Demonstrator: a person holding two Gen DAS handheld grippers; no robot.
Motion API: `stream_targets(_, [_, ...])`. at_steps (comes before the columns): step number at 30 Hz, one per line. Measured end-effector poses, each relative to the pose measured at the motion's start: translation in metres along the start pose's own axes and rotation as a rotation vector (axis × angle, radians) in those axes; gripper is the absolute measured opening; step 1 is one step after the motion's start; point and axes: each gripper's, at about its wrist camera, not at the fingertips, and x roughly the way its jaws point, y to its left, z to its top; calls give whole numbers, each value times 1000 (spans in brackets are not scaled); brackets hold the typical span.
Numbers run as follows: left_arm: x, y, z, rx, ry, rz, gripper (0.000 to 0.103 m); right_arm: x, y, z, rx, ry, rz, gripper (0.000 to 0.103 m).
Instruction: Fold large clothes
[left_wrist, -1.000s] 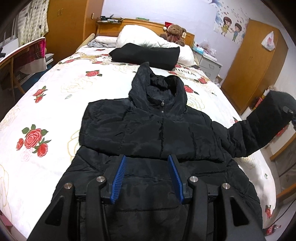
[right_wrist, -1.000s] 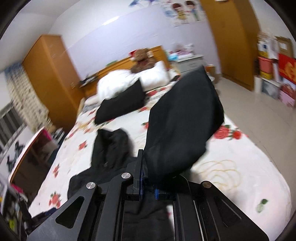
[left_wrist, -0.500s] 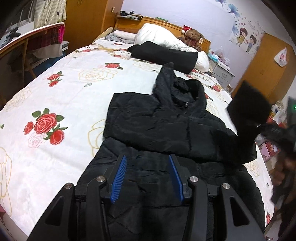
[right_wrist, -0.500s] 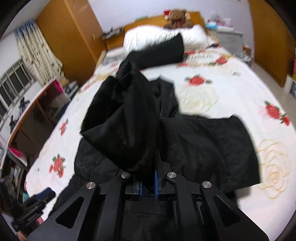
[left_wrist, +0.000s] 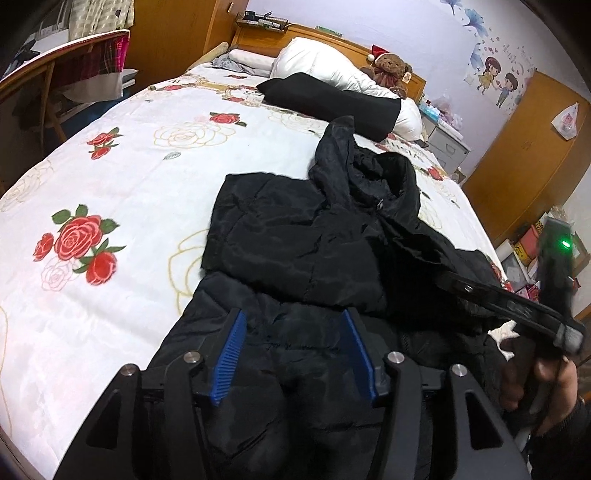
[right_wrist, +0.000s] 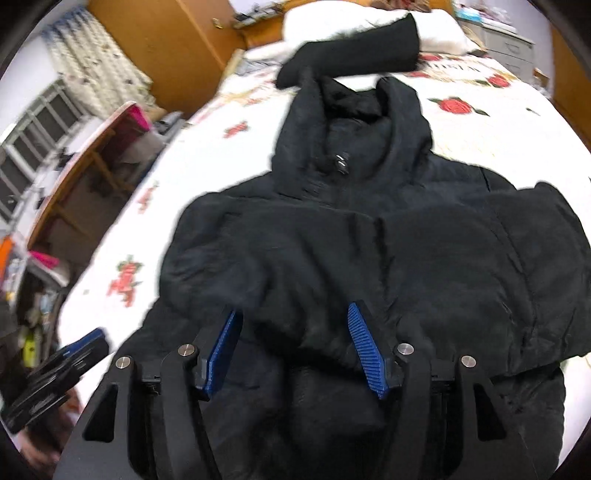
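A black hooded puffer jacket (left_wrist: 314, 240) (right_wrist: 369, 240) lies front up on the rose-print bedspread (left_wrist: 110, 184), hood (left_wrist: 354, 166) toward the pillows. Both sleeves lie folded across its chest. My left gripper (left_wrist: 292, 321) hovers over the jacket's lower body, its jaws opening and the blue pads pressing on nothing. My right gripper (right_wrist: 295, 314) is just above the folded right sleeve (right_wrist: 332, 258), its jaws also opening, with sleeve fabric bulging loosely between the pads. In the left wrist view the right gripper (left_wrist: 517, 306) shows at the right edge, held by a hand (left_wrist: 535, 380).
A folded black garment (left_wrist: 332, 99), white pillows (left_wrist: 321, 62) and a teddy bear (left_wrist: 391, 70) lie at the headboard. A wooden desk (left_wrist: 55, 74) stands left of the bed; a nightstand (left_wrist: 447, 144) and wardrobe (left_wrist: 524, 158) stand on the right.
The right gripper swung the right sleeve in from the bed's side, laid it across the jacket's chest, then opened and let it go. The left gripper's jaws widened a little.
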Motion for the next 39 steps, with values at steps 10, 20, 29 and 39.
stream_targets(10, [36, -59, 33, 58, 33, -131, 71, -77, -66, -8, 72, -165, -86, 60])
stream_targets(20, [140, -97, 34, 85, 198, -149, 12, -100, -160, -13, 220, -192, -240, 35])
stream_targets(29, [144, -70, 40, 102, 131, -10, 8, -7, -154, -9, 165, -41, -216, 28])
stream_targets(39, [109, -63, 46, 80, 94, 2, 13, -41, -151, 4, 144, -68, -203, 28])
